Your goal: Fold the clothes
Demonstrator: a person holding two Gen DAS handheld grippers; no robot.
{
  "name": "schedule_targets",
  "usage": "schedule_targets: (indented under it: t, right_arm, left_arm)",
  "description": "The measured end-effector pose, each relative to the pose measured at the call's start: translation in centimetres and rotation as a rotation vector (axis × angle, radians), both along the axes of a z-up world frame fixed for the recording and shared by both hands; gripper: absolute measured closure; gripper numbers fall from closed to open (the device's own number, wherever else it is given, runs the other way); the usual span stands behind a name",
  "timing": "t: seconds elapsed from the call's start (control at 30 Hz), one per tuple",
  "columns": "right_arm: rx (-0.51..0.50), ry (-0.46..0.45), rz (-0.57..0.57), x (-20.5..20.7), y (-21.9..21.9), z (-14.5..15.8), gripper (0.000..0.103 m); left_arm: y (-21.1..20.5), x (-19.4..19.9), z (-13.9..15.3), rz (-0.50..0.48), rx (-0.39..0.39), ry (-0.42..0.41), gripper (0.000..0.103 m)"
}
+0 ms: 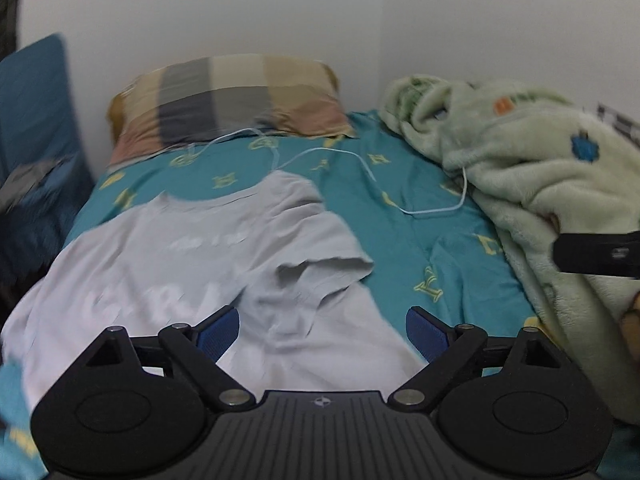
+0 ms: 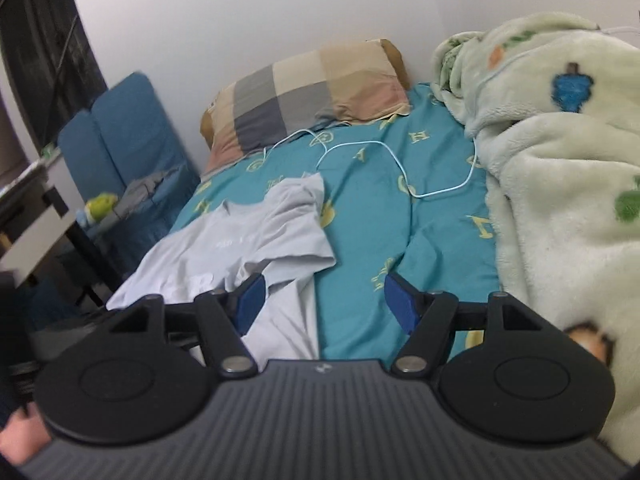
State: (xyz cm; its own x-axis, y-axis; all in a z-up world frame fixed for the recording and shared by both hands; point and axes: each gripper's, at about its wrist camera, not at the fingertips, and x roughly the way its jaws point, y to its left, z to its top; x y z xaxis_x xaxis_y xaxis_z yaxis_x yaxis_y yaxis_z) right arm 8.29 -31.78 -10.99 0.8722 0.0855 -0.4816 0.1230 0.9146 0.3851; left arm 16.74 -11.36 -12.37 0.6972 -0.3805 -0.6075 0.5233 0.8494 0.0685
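We judge the fold barely begun: left gripper (image 1: pixel 322 332) wide and empty above one grey T-shirt (image 1: pixel 192 264), right gripper (image 2: pixel 324 300) wide and empty over its right hem. Next: grasp sleeve (image 1: pixel 320 268) ahead. Beyond: one cable (image 1: pixel 372 176), one pillow (image 1: pixel 228 96), one blanket (image 2: pixel 560 184) rightward.

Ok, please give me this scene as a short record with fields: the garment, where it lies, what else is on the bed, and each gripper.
garment: pale grey T-shirt, spread flat, one sleeve folded over the chest
surface: teal printed bedsheet
pillow: checked pillow at the head of the bed
cable: white cable looped on the sheet
blanket: green fleece blanket bunched on the right
left gripper: open, above the shirt
right gripper: open, holding nothing
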Motion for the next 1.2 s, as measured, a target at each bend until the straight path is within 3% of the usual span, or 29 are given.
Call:
schedule_targets:
  t: [0.1,0.2,0.37,0.47,0.53,0.63,0.73,0.87,1.0,1.07,1.2]
  right_arm:
    - [0.035,-0.020,-0.017,0.3,-1.7,-0.1,0.034]
    - [0.081,-0.023,-0.050,1.0,-3.2,-0.5,0.034]
    - [0.153,-0.011,-0.083,1.7,-5.1,-1.5,0.034]
    - [0.181,0.003,-0.086,2.1,-5.5,-2.2,0.034]
    - [0.192,0.012,-0.086,2.3,-5.5,-2.5,0.034]
    - [0.226,0.025,-0.080,2.4,-5.4,-3.1,0.034]
    - [0.245,0.041,-0.075,2.2,-5.1,-3.5,0.034]
    - [0.222,0.047,-0.060,2.5,-4.0,-3.5,0.034]
    - [0.189,0.070,-0.044,3.2,-3.0,-3.9,0.034]
    - [0.187,0.082,-0.033,3.6,-2.6,-4.4,0.034]
    - [0.189,0.106,0.014,4.3,-1.6,-5.1,0.034]
  left_arm:
    - [-4.5,3.3,-1.6,-0.035,0.095,-0.031,0.013]
    - [-7.7,6.9,-3.6,-0.010,0.135,-0.022,0.016]
    - [-11.3,11.2,-7.5,0.000,0.213,0.046,0.031]
    - [-11.8,12.0,-8.6,0.023,0.236,0.027,0.042]
    - [-11.5,12.4,-8.4,0.056,0.234,0.014,0.074]
    - [-9.5,13.1,-6.7,0.058,0.151,0.050,0.092]
    - [-5.5,14.2,-3.3,0.097,-0.012,0.094,0.094]
    - [1.6,16.8,0.7,0.139,-0.280,0.211,0.094]
    - [8.1,19.6,2.8,0.160,-0.498,0.262,0.094]
    - [10.8,20.9,2.8,0.192,-0.578,0.298,0.094]
    - [14.8,22.7,1.2,0.360,-0.609,0.308,0.095]
